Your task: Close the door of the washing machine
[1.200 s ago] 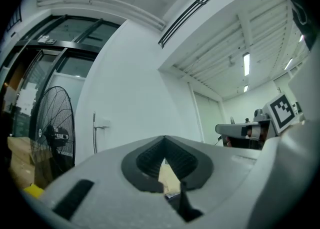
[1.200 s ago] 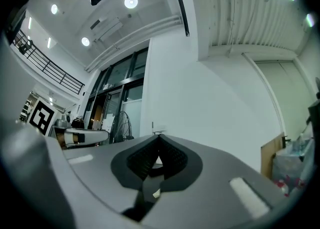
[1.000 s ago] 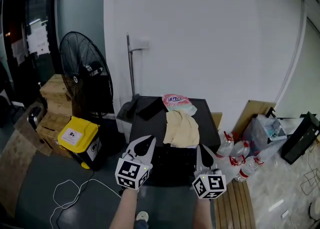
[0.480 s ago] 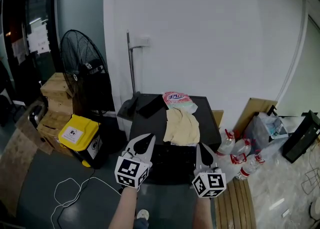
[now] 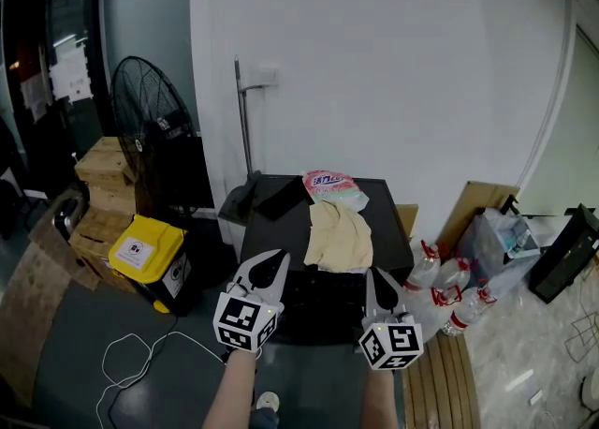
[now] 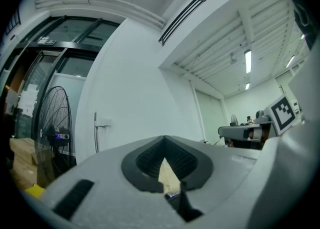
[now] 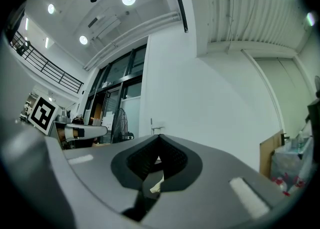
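Note:
The black washing machine point(image 5: 281, 230) stands against the white wall in the head view, seen from above. A yellowish cloth point(image 5: 339, 238) and a pink detergent bag point(image 5: 333, 189) lie on its top. Its dark front point(image 5: 323, 317) is below, partly hidden by the grippers, and I cannot make out the door. My left gripper point(image 5: 272, 264) hovers in front of the machine's left front corner, jaws together, holding nothing. My right gripper point(image 5: 378, 279) hovers at the right front corner, also shut and empty. In the gripper views the left gripper point(image 6: 164, 139) and right gripper point(image 7: 159, 138) each show pads meeting at the tip.
A large black standing fan point(image 5: 154, 141) is left of the machine, with cardboard boxes point(image 5: 103, 188) and a yellow-lidded bin point(image 5: 148, 254) below it. A white cable point(image 5: 140, 362) loops on the floor. Plastic bottles point(image 5: 447, 296), a board and bags crowd the right side.

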`<state>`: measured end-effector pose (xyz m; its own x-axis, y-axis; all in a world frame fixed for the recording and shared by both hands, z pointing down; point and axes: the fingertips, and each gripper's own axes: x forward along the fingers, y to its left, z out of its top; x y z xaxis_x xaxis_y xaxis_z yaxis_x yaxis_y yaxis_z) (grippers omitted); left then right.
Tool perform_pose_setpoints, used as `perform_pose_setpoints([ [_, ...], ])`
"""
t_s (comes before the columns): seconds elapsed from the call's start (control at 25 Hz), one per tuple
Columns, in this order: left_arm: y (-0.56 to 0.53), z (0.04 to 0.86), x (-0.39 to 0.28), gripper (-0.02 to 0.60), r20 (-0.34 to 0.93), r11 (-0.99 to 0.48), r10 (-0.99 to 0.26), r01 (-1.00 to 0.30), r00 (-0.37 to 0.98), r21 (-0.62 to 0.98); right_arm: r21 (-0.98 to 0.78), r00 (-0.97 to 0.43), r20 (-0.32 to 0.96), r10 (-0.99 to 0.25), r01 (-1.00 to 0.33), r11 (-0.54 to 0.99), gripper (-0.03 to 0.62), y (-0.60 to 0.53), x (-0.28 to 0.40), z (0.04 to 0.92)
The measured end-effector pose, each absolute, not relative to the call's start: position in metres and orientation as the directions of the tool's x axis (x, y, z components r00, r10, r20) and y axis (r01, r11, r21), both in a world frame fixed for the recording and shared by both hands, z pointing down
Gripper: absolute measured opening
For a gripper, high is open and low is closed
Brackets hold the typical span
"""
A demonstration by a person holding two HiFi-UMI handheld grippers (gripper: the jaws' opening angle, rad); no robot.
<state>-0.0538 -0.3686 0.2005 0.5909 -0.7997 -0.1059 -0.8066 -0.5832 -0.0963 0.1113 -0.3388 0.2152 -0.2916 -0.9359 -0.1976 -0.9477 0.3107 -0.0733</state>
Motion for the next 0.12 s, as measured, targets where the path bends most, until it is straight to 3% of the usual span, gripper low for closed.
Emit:
perform_pose_setpoints([
  [0.12, -0.3705, 0.2023, -0.0527, 0.000, -0.102, -0.584, -0.800, -0.806, 0.592, -0.092, -0.075, -0.291, -0.195, -0.937, -0.948, 0.310, 0.011, -0.3401, 0.1124, 0.2171],
])
